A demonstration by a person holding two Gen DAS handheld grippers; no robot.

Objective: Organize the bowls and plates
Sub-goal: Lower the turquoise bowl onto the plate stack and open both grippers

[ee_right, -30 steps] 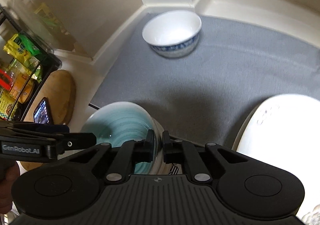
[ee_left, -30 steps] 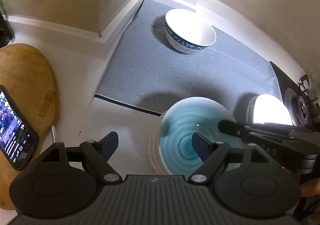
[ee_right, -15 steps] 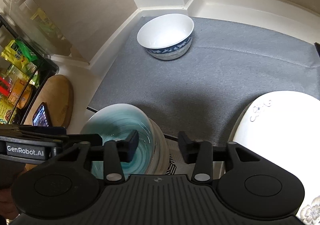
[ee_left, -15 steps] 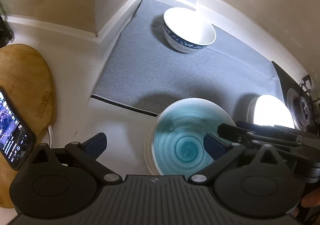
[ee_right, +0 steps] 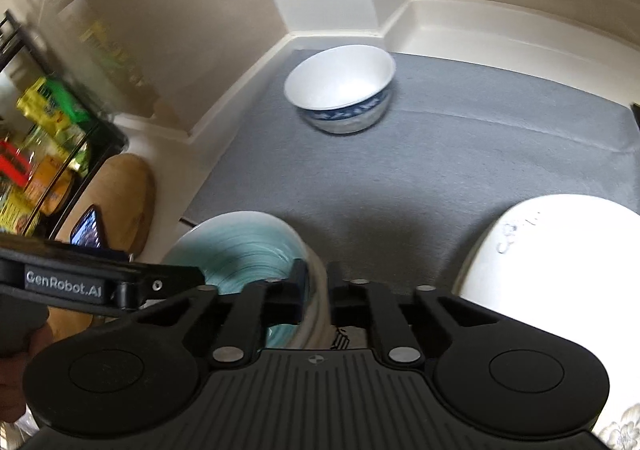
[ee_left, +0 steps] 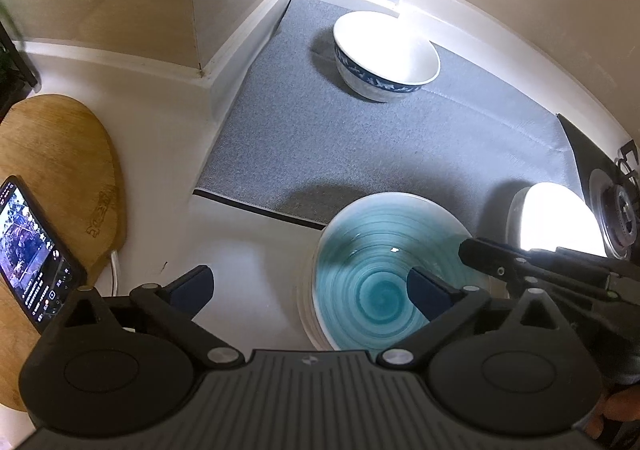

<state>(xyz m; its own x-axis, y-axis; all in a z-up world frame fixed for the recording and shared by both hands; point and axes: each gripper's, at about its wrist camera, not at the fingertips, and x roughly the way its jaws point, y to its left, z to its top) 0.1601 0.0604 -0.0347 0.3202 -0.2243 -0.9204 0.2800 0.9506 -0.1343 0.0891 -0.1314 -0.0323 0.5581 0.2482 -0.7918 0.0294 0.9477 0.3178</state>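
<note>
The right tongs [ee_right: 318,290] are clenched on the near rim of the teal bowl [ee_right: 240,250], one finger inside the glaze, the other against the outer wall. The left tongs [ee_left: 308,290] are spread wide, grasping nothing, poised over the bowl's left edge. The bowl sits on top of a short stack of pale dishes [ee_left: 306,310] on the white worktop [ee_left: 248,250], at the near edge of the grey mat [ee_left: 360,154]. Glazed ceramic with ringed ridges, it looks stiff, fairly heavy and slick, and would chip if knocked; the rim is the sensible hold, and a second hold on the far side would likely steady it. Further out, a white bowl with a blue band [ee_left: 386,58] stands on the woven mat near the wall, well apart. A glossy white plate [ee_right: 560,270] lies to the right, and a wooden board [ee_left: 56,154] with a phone [ee_left: 32,250] to the left.
</note>
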